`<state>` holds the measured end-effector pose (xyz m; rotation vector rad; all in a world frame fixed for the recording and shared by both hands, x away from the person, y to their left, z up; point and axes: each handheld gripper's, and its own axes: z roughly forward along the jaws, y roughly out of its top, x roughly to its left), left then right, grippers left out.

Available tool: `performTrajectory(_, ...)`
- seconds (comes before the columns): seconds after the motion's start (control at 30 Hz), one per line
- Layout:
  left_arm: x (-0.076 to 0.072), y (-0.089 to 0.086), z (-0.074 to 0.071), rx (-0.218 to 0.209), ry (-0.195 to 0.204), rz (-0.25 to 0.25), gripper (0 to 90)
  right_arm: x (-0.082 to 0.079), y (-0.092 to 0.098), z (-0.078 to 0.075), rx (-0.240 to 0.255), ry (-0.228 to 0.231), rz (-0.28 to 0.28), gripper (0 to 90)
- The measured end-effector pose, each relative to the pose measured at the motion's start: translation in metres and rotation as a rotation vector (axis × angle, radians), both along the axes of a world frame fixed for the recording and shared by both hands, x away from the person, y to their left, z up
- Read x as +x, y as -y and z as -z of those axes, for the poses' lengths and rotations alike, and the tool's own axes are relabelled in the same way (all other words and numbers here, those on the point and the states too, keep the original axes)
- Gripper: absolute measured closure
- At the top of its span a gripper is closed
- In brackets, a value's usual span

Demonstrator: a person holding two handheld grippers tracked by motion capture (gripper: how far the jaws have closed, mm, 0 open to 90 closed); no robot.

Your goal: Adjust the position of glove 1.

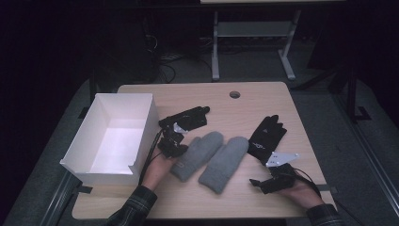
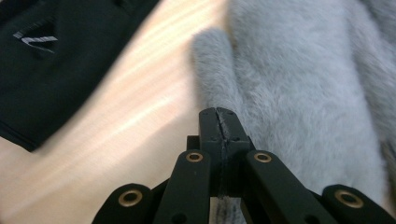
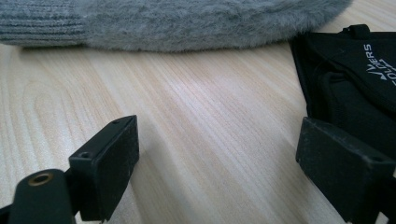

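Observation:
Two grey fuzzy mittens lie side by side mid-table, the left mitten [image 1: 197, 155] and the right mitten [image 1: 225, 162]. One black glove [image 1: 188, 117] lies behind the left mitten and another black glove [image 1: 267, 136] lies right of the right one. My left gripper [image 1: 179, 147] is at the left mitten's left edge. In the left gripper view its jaws [image 2: 218, 114] are pressed together, tips against the thumb of that mitten [image 2: 303, 84]. My right gripper [image 1: 261, 176] rests low near the front right. Its jaws [image 3: 219, 140] stand wide apart over bare wood, with a mitten [image 3: 187, 23] ahead and a black glove [image 3: 355, 79] beside the right jaw.
A white open box [image 1: 141, 122] stands at the table's left edge, close to my left hand. The wooden table [image 1: 244, 101] has a round cable hole [image 1: 234, 94] at the back. Beyond it are a dark floor and a desk frame [image 1: 215, 56].

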<state>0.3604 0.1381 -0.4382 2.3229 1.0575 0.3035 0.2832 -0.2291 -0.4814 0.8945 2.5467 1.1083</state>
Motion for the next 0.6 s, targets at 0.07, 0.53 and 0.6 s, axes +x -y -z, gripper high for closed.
performTrajectory(0.07, -0.002, -0.001, -0.001, -0.01, 0.009, -0.005, 87.1, 0.0, 0.0, 0.0, 0.0, 0.0, 0.001, 13.1)
performTrajectory(0.53, -0.018, 0.01, -0.009, -0.172, 0.056, 0.113, 50.6, 0.0, 0.0, 0.0, 0.001, -0.001, 0.002, 13.1)
performTrajectory(0.6, -0.016, 0.013, -0.004, -0.17, 0.038, 0.129, 46.0, 0.0, 0.0, 0.0, 0.001, -0.001, 0.002, 13.1)
